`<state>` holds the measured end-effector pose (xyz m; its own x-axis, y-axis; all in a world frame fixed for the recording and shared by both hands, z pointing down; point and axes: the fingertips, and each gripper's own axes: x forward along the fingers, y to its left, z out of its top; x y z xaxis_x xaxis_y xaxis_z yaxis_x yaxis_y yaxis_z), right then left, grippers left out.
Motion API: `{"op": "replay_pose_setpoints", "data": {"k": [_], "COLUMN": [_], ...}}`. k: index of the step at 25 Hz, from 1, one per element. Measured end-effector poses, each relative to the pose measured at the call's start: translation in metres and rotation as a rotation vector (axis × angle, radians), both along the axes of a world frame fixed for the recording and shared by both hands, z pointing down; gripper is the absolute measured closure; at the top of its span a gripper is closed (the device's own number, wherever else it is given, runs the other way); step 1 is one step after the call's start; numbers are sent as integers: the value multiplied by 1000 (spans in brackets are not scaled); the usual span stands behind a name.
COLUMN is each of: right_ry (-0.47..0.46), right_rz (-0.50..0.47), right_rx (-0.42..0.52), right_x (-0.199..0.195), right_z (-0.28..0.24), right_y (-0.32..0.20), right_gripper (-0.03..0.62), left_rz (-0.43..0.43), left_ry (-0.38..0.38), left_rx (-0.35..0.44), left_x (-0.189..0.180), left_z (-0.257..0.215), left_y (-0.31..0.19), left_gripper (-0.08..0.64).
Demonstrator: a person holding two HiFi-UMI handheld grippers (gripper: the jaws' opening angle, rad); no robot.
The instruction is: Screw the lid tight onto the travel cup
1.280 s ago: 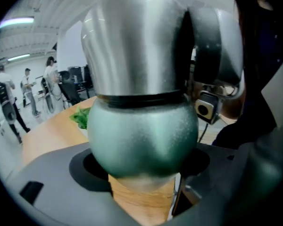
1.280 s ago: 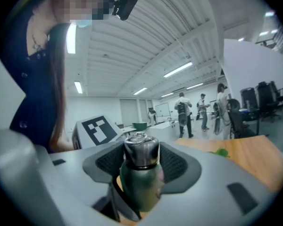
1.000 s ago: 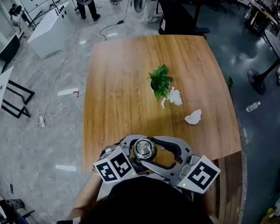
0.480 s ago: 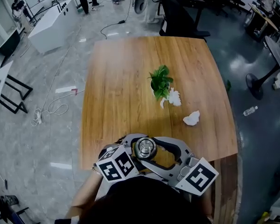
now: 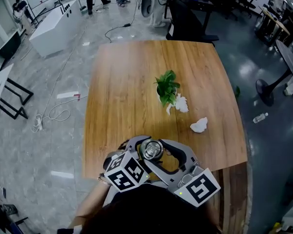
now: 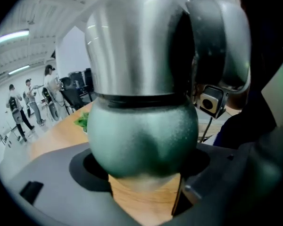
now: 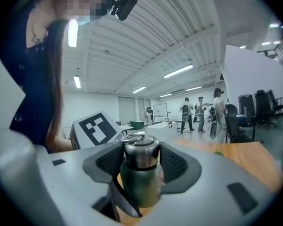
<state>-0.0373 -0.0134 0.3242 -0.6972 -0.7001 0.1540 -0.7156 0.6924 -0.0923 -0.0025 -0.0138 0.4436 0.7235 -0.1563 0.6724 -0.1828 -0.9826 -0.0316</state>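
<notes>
A green travel cup with a steel lid stands upright near the front edge of the wooden table. My left gripper comes in from the left and is shut on the cup's green body. In the left gripper view the cup fills the space between the jaws. My right gripper reaches in from the right, with its curved jaws wrapped round the steel lid. In the right gripper view, my right gripper is shut on that lid. The cup's base is hidden.
A small green potted plant stands mid-table with white crumpled paper beside it. Another crumpled tissue lies to the right. The table's front edge is just under the grippers. People stand far off beyond the table.
The right gripper has turned a little about the lid, its marker cube swinging left and towards me. The left cube has shifted slightly. The cup stays in place.
</notes>
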Motion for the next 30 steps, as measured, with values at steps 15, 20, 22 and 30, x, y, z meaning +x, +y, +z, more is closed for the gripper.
{"op": "replay_pose_setpoints", "data": {"k": [15, 20, 22, 30], "right_ry": [-1, -136, -124, -49], "right_rz": [36, -137, -225, 53], "right_rx": [1, -61, -60, 15], "right_x": [-4, -7, -10, 4], "right_z": [-6, -17, -18, -14], "right_y": [-7, 11, 20, -7], "right_gripper": [344, 344, 344, 344], "left_rz": [77, 278, 376, 54], "left_ry": [-42, 32, 22, -27], "left_rx": [36, -74, -88, 36], "left_x": [-4, -2, -2, 8], "left_z": [-5, -16, -17, -12], "left_y": [-6, 27, 43, -3], "left_gripper": [175, 175, 175, 175]}}
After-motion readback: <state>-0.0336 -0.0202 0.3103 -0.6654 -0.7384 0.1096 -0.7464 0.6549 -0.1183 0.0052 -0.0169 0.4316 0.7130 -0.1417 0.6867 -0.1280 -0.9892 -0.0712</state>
